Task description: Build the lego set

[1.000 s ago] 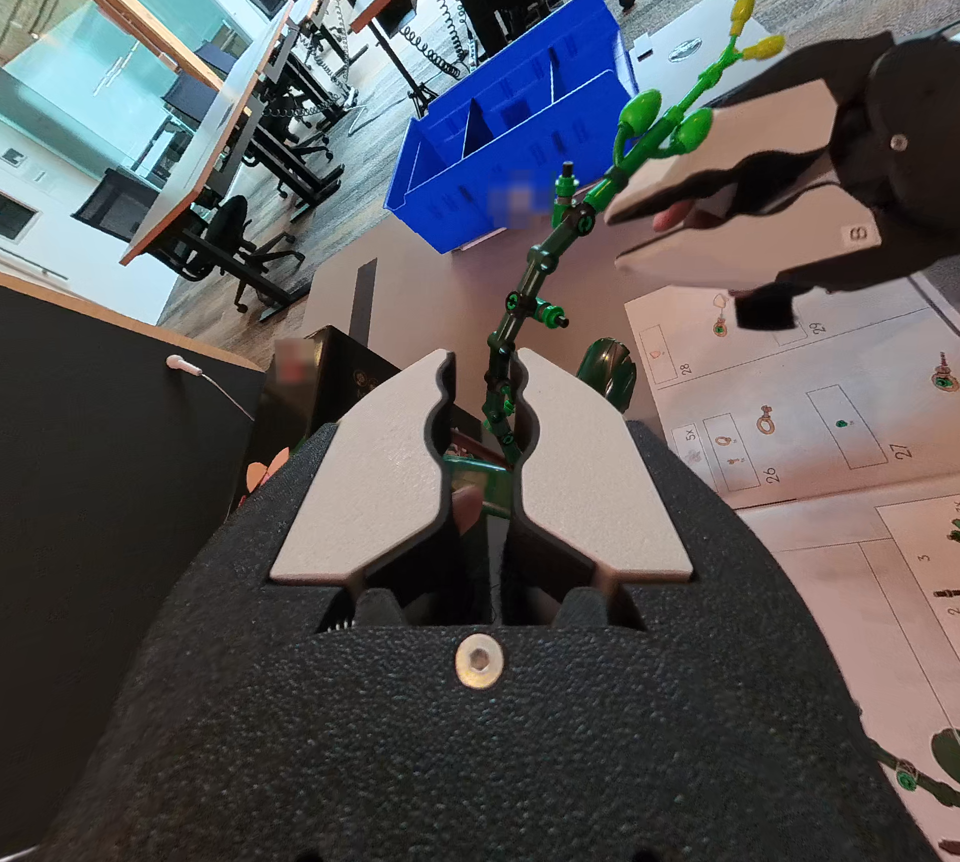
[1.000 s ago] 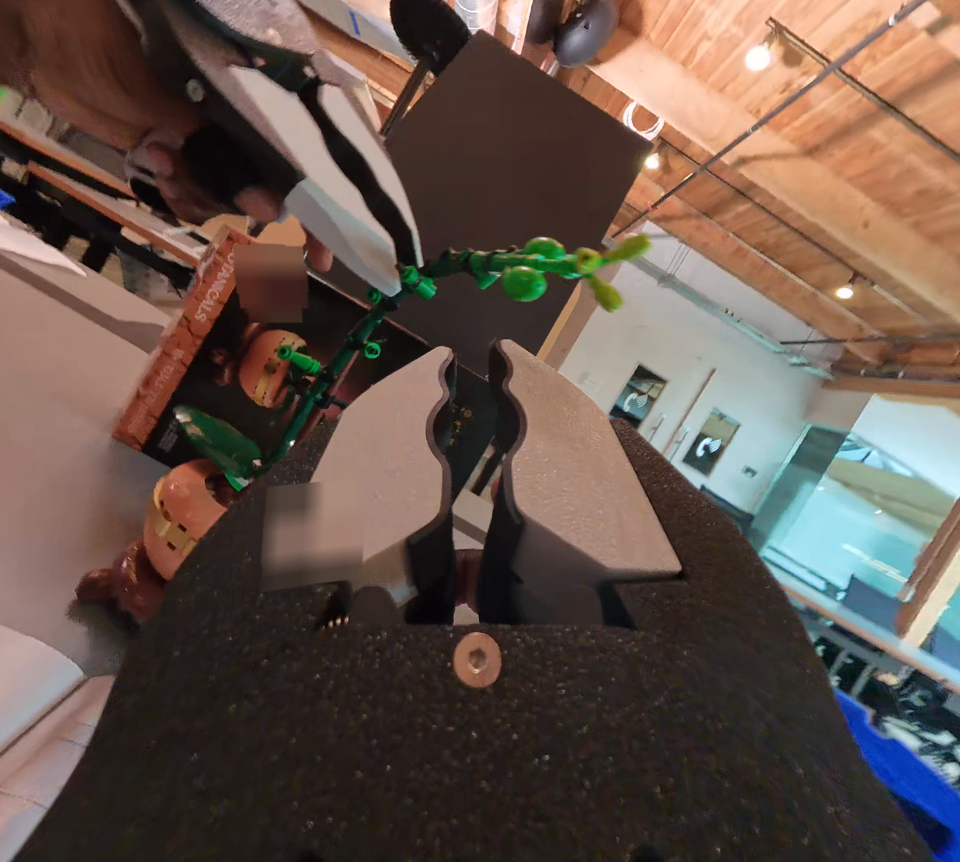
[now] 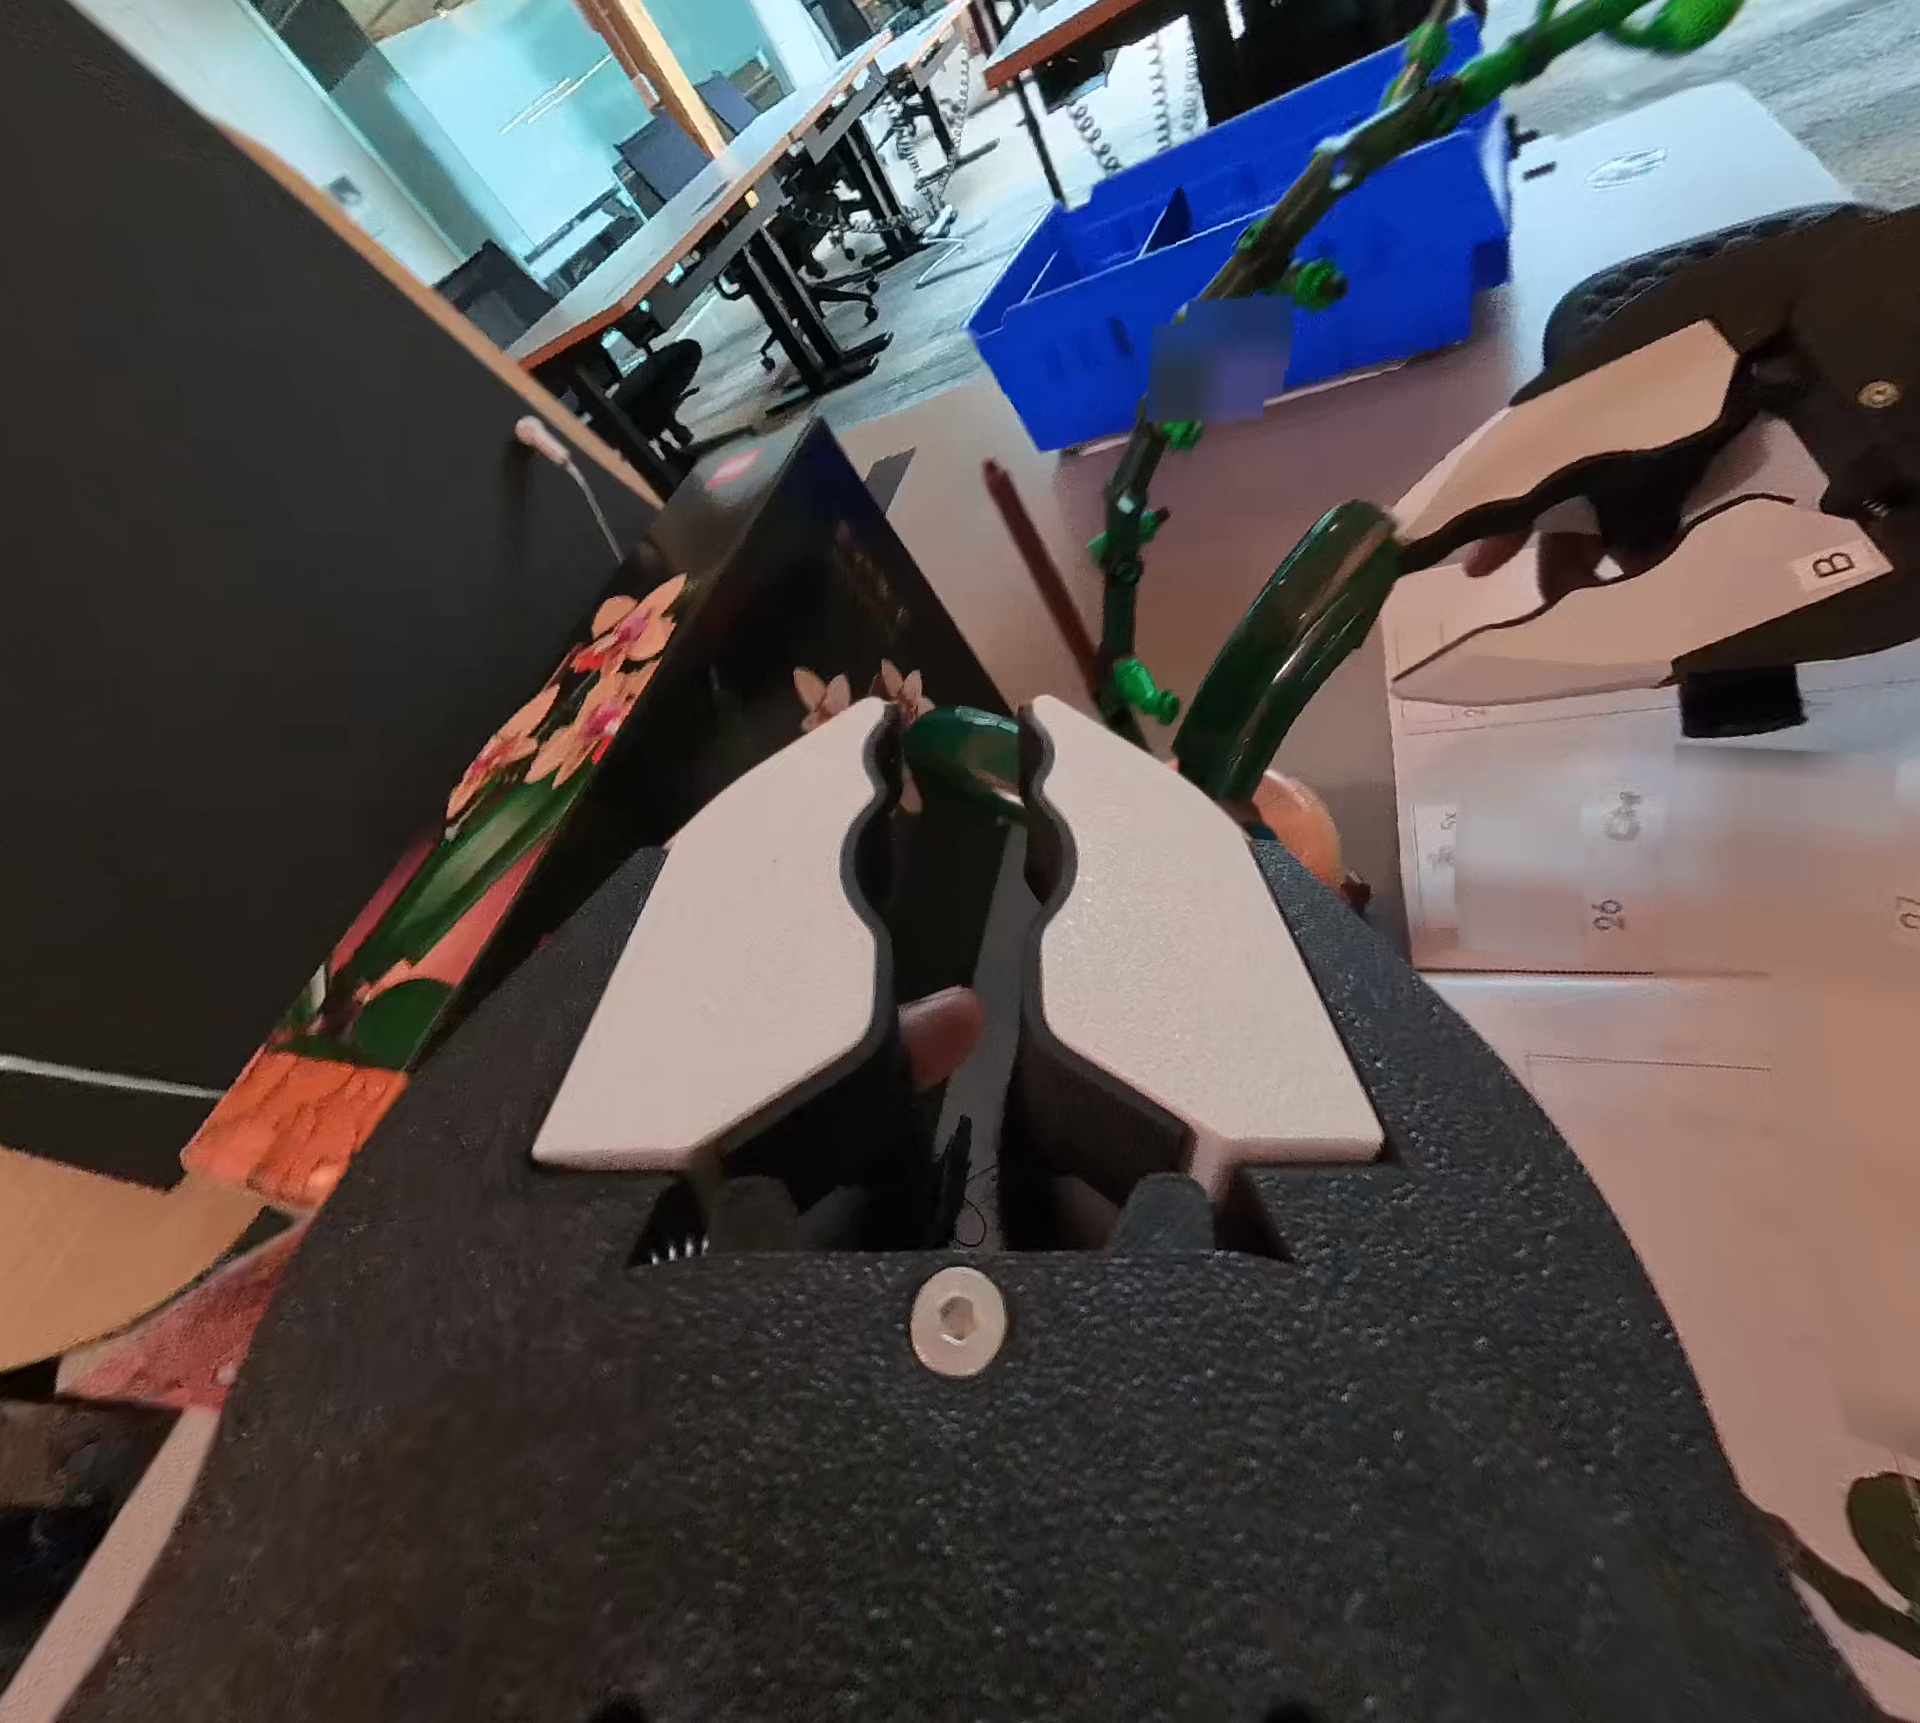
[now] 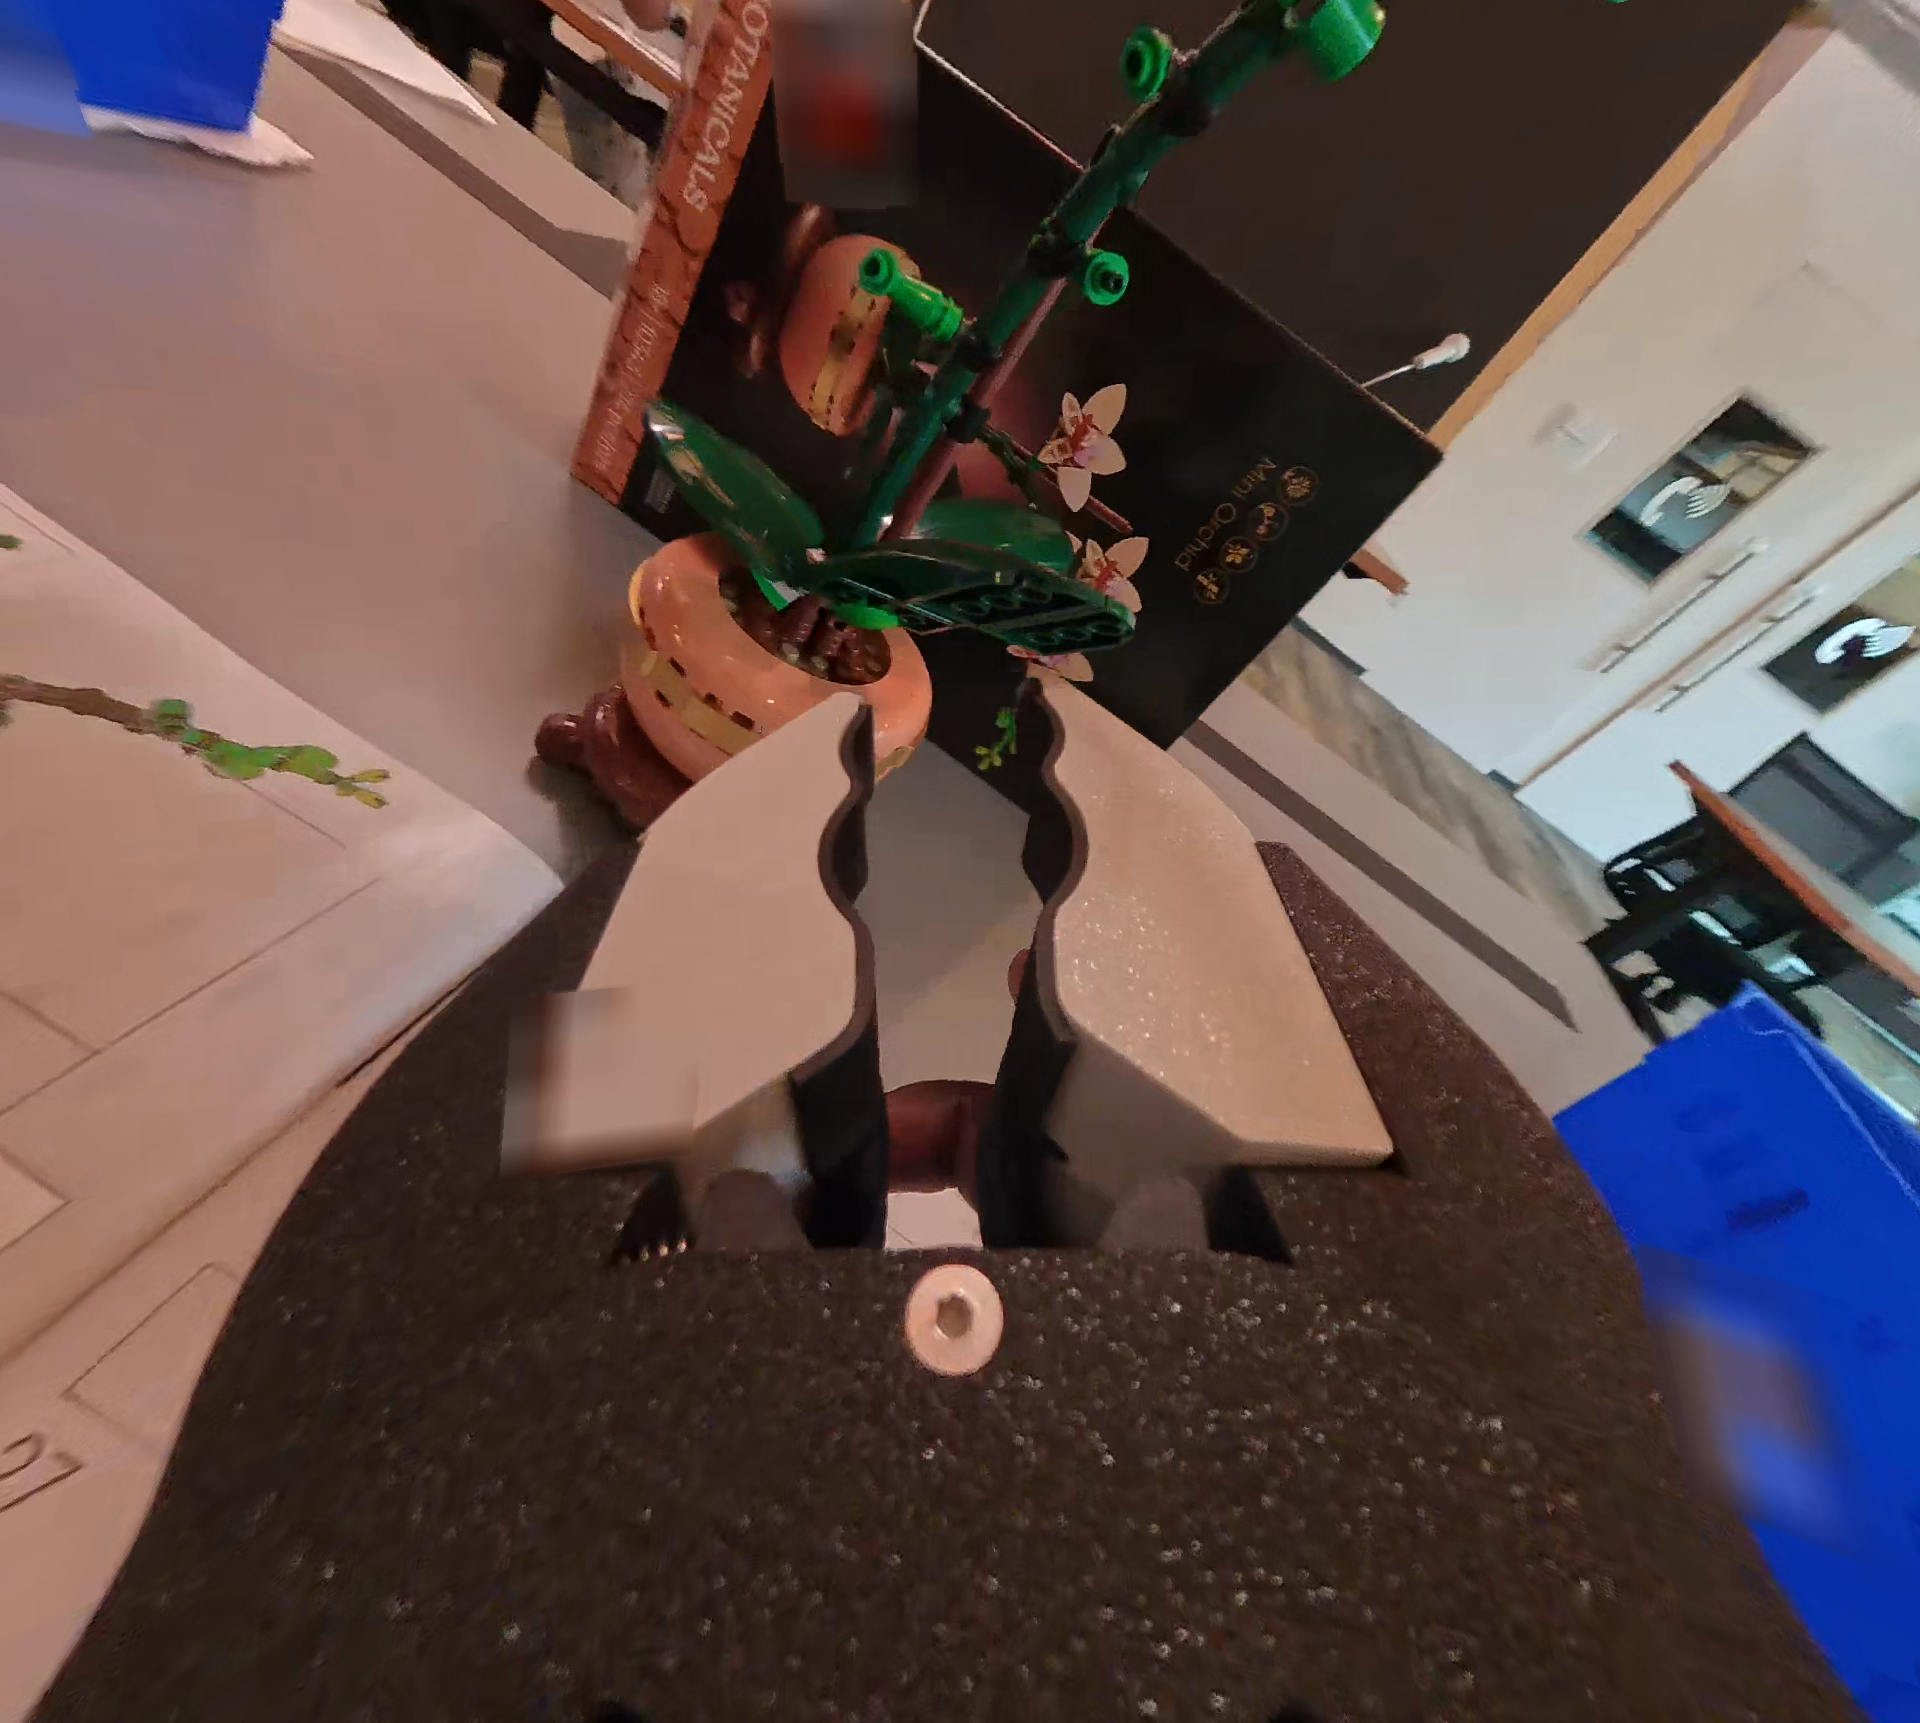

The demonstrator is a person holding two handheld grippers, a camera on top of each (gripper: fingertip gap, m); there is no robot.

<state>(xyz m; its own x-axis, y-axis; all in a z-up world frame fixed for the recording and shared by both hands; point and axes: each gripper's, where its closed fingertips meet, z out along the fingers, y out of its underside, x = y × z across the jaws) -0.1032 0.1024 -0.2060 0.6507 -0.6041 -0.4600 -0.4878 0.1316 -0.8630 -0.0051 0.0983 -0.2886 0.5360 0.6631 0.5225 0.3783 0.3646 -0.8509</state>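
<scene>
Right wrist view: right gripper, fingers apart and empty, nearing peach brick-built pot; a nudge risks toppling the tall green stem.

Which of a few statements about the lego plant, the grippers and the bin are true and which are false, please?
1. The green stem rises from the peach pot. True.
2. The left gripper is shut on the stem. False: its jaws stand apart, to one side of the stem.
3. The bin on the table is red. False: it is blue.
4. The right gripper is open and holds nothing. True.
</scene>
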